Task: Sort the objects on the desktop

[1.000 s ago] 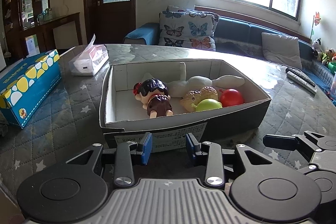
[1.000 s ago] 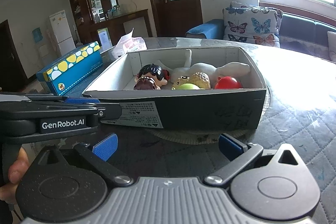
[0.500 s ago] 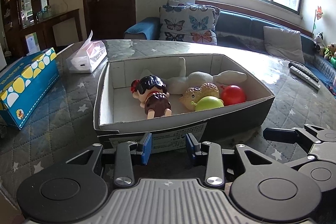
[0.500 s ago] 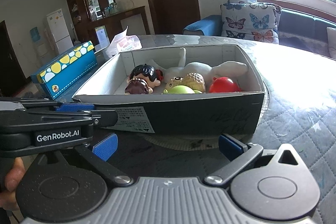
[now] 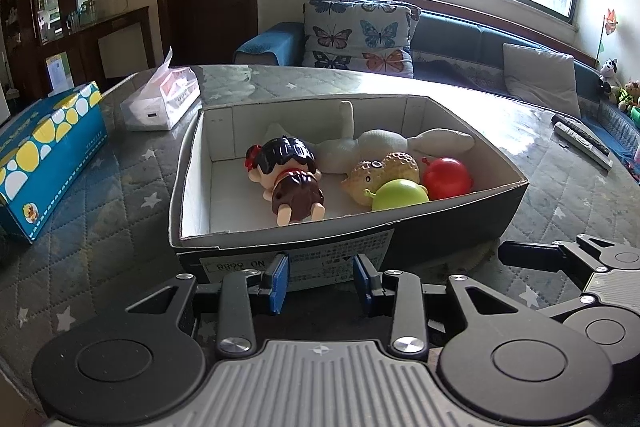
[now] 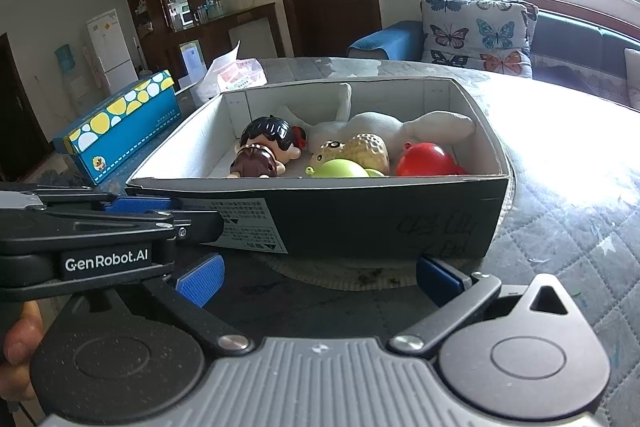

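A dark cardboard box point(image 5: 460, 227) point(image 6: 360, 223) with a white inside stands on the quilted table. In it lie a black-haired doll point(image 5: 290, 175) point(image 6: 264, 147), a white plush toy point(image 5: 380, 145) point(image 6: 384, 125), a tan hedgehog toy point(image 5: 384, 171) point(image 6: 360, 147), a green ball toy point(image 5: 398, 195) point(image 6: 340, 169) and a red ball toy point(image 5: 446, 177) point(image 6: 426, 159). My left gripper point(image 5: 320, 281) point(image 6: 192, 219) is open just before the box's labelled near wall, with nothing between its pads. My right gripper point(image 6: 320, 277) point(image 5: 520, 255) is wide open beside it, also in front of the box.
A blue box with yellow and white dots point(image 5: 44, 155) point(image 6: 124, 123) lies to the left, with a tissue pack point(image 5: 160, 103) point(image 6: 236, 75) behind it. Two remote controls point(image 5: 580, 141) rest at the table's right edge. A sofa with a butterfly cushion point(image 5: 356, 35) stands beyond.
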The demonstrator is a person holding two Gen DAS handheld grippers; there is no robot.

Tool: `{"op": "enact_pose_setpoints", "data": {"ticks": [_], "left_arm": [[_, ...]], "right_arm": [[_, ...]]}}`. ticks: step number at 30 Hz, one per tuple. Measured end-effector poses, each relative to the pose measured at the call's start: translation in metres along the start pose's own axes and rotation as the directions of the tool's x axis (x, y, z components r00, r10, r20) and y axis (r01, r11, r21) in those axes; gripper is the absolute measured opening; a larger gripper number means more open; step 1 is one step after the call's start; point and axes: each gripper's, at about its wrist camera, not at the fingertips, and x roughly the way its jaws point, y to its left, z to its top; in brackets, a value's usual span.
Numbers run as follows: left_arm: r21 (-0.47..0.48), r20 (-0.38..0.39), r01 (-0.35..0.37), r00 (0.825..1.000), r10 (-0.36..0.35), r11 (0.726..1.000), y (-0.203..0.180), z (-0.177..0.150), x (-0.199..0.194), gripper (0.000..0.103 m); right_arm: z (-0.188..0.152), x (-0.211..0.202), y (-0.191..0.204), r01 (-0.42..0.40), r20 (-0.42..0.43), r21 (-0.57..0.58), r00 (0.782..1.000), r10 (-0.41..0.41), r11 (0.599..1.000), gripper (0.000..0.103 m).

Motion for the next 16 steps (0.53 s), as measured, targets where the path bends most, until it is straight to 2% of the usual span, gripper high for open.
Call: {"op": "enact_pose_setpoints", "data": {"ticks": [8, 16], "left_arm": [[-0.005, -0.011, 0.006, 1.0, -0.006, 1.0, -0.0024, -0.0012, 0.0011, 0.037], [0.002, 0.012, 0.012, 1.0, -0.012, 1.0, -0.0063, -0.0015, -0.0047, 0.037]], "right_arm": [[-0.0014, -0.0003, -0.0032, 0.002, -0.007, 0.005, 1.0, -0.002, 1.0, 0.103], [-0.0021, -0.0056, -0.0033, 0.003, 0.003, 0.002, 1.0, -0.003, 1.0, 0.103]]}}
